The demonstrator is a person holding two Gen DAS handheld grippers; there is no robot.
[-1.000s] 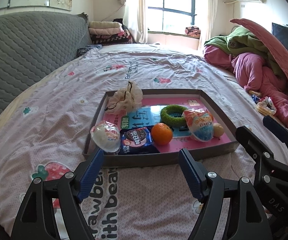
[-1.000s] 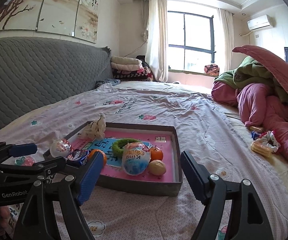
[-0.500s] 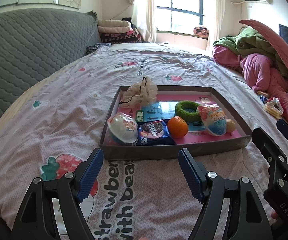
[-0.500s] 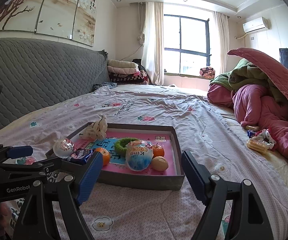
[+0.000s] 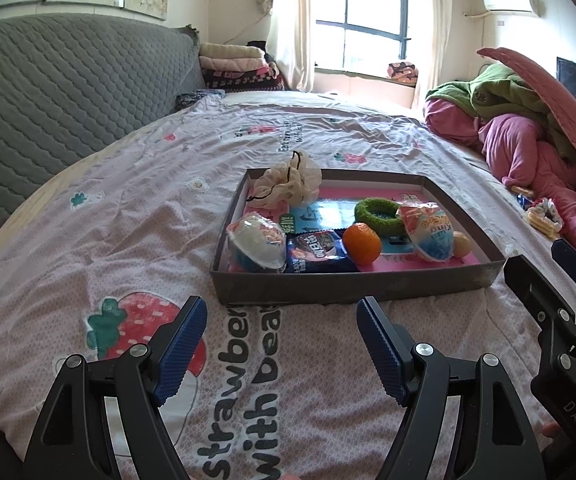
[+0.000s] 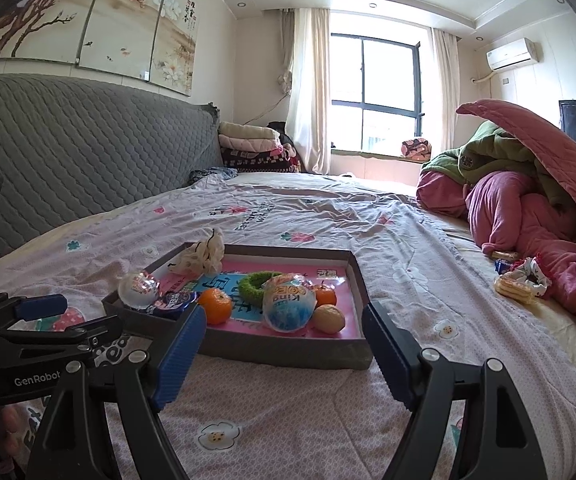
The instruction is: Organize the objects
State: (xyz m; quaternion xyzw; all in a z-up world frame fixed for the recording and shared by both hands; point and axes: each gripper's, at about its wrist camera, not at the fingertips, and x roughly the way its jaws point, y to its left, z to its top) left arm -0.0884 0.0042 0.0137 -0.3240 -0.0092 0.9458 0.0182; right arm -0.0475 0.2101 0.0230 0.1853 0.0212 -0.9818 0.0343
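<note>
A grey shallow box [image 5: 352,285] [image 6: 288,351] lies on the bed. In it are a mesh bag [image 5: 290,182], a white egg toy [image 5: 257,246], a dark cookie pack [image 5: 318,254], an orange [image 5: 362,243] [image 6: 215,306], a green ring [image 5: 378,215] [image 6: 257,286], a blue-orange egg toy [image 5: 428,231] [image 6: 289,307], a second small orange [image 6: 325,296] and a pale round fruit [image 6: 329,319]. My left gripper [image 5: 282,346] is open and empty, short of the box's near wall. My right gripper [image 6: 284,354] is open and empty, near the box's front right corner.
A pile of pink and green quilts [image 6: 528,200] fills the right side of the bed. Snack packs and a scrunchie [image 6: 522,280] lie beside it. A grey padded headboard [image 5: 68,92] runs along the left. Folded blankets [image 6: 254,148] sit at the far end by the window.
Both grippers have pulled back and lifted a little from the box, so it looks smaller and farther. The left view has shifted left. Both stay open and empty.
</note>
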